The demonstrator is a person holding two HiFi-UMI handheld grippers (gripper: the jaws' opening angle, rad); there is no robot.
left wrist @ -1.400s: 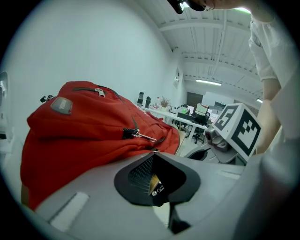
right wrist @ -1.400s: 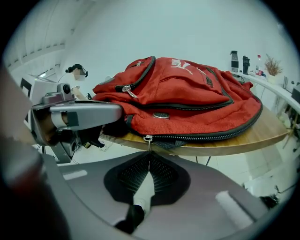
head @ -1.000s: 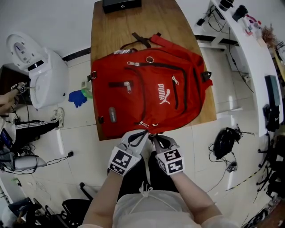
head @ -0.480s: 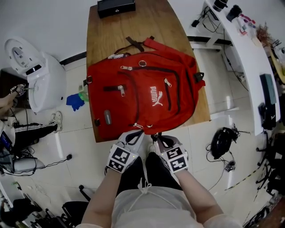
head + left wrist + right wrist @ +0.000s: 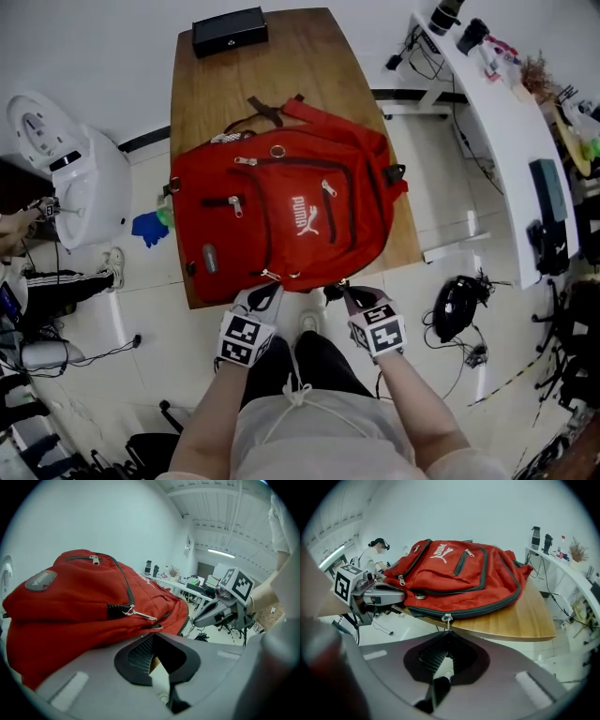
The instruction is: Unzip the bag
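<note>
A red backpack [image 5: 281, 211] lies flat on the wooden table [image 5: 281, 56], its bottom edge toward me at the table's near end. My right gripper [image 5: 337, 292] is below that edge, shut on the metal zipper pull [image 5: 447, 618] of the dark zip that runs round the bag's rim. My left gripper [image 5: 269, 292] is a little to its left, its jaws closed against the red fabric [image 5: 84, 606] at the same edge; the pinch itself is hidden. Another silver pull [image 5: 140, 615] hangs just above the left gripper's tip.
A black box [image 5: 230, 31] sits at the table's far end. A white machine [image 5: 70, 173] and a blue item [image 5: 148, 227] are on the floor at the left. At the right are a white desk [image 5: 506, 122] and black gear [image 5: 459, 305] on the floor.
The two grippers were side by side at the bag's near edge. The right one has moved to the right, away from the left. The head view has shifted back.
</note>
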